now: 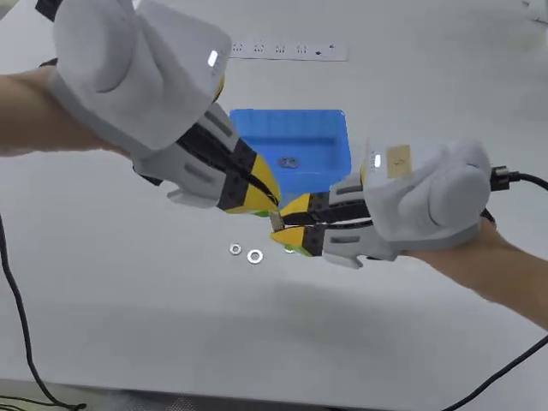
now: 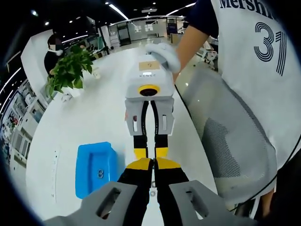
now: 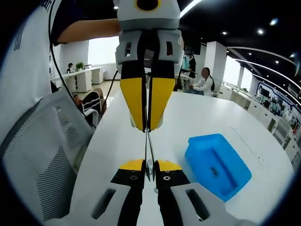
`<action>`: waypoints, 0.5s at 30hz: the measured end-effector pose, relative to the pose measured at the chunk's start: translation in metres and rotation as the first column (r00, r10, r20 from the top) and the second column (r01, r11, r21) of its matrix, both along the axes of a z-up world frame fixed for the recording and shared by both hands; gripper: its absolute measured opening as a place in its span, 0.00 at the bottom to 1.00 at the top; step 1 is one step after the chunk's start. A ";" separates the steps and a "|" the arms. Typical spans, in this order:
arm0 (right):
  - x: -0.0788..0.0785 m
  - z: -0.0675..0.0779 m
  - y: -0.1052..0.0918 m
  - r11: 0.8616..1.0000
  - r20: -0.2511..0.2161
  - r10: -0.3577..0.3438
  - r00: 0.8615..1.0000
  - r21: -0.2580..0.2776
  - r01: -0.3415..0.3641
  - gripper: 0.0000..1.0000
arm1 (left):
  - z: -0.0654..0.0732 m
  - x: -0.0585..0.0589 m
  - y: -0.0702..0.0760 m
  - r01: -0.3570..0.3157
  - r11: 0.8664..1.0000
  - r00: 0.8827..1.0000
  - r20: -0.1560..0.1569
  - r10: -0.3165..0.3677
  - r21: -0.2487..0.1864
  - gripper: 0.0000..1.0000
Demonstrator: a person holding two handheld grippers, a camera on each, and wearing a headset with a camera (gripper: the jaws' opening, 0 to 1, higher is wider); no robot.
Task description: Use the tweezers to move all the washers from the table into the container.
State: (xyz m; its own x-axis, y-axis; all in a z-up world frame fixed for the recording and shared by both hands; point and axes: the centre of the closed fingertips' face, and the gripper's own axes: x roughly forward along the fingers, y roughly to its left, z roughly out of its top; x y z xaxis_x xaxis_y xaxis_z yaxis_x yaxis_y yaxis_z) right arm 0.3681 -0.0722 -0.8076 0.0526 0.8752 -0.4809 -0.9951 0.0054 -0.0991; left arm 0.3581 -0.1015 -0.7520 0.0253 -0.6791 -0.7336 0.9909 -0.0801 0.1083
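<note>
Thin metal tweezers [image 3: 147, 150] run between the two grippers, which meet tip to tip above the white table. My left gripper [image 1: 267, 202] comes in from the upper left and is shut on the tweezers' upper end. My right gripper [image 1: 288, 221] reaches in from the right, its jaws closed around the lower end of the tweezers. Two washers [image 1: 254, 256] lie on the table just below and left of the tips. The blue container [image 1: 328, 128] stands right behind the grippers with washers [image 1: 288, 162] inside. The right gripper view has the container [image 3: 235, 172] at the right.
A white power strip [image 1: 287, 50] lies at the table's far edge behind the container. A black cable [image 1: 13, 295] trails over the table's left side. A potted plant [image 2: 70, 70] and seated people are in the background. A mesh chair [image 2: 221, 141] stands beside the table.
</note>
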 end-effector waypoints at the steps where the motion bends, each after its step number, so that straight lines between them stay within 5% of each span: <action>1: 0.000 -0.002 -0.001 1.000 -0.006 -0.005 1.000 -0.002 0.005 0.10 | -0.001 0.000 -0.001 0.000 1.000 1.000 0.000 0.000 0.000 0.06; 15: 0.005 -0.025 -0.003 0.999 0.020 -0.011 1.000 -0.045 0.012 0.10 | -0.023 0.006 0.002 -0.041 0.999 0.998 -0.042 0.041 0.005 0.06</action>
